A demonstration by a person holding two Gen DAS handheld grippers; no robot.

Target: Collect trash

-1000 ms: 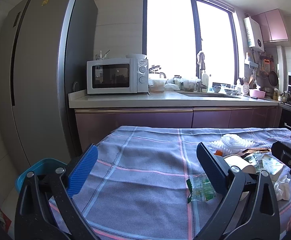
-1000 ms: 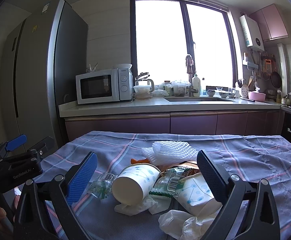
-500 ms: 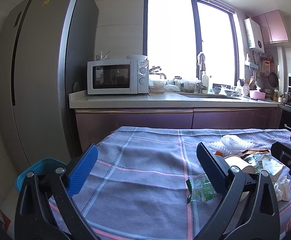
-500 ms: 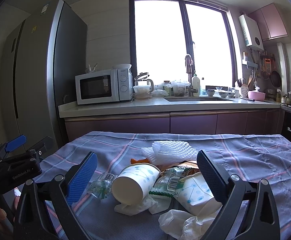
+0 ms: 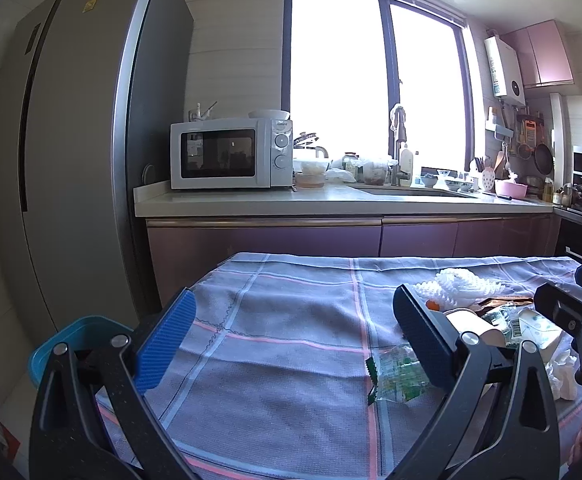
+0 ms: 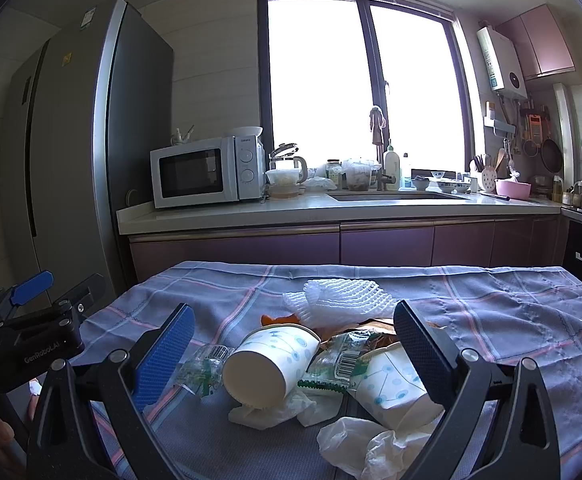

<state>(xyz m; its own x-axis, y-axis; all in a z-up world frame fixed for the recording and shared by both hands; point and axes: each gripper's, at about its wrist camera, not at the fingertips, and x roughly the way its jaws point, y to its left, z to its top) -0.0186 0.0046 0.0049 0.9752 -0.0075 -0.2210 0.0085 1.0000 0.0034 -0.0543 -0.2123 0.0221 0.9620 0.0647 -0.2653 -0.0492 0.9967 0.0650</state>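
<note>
A pile of trash lies on the checked tablecloth [image 6: 491,304]: a paper cup on its side [image 6: 269,364], a second paper cup [image 6: 391,384], a green snack wrapper [image 6: 331,364], a clear green wrapper [image 6: 201,368], white foam netting [image 6: 343,300], crumpled tissue [image 6: 371,448]. My right gripper [image 6: 291,352] is open just above the pile, jaws on either side of the cups. My left gripper [image 5: 291,336] is open and empty over bare cloth, left of the pile; the clear green wrapper [image 5: 395,376] lies beside its right finger.
A teal bin [image 5: 79,340] stands on the floor left of the table. Beyond the table are a kitchen counter [image 5: 331,200] with a microwave [image 5: 227,154] and sink, and a tall fridge [image 5: 71,160] at left.
</note>
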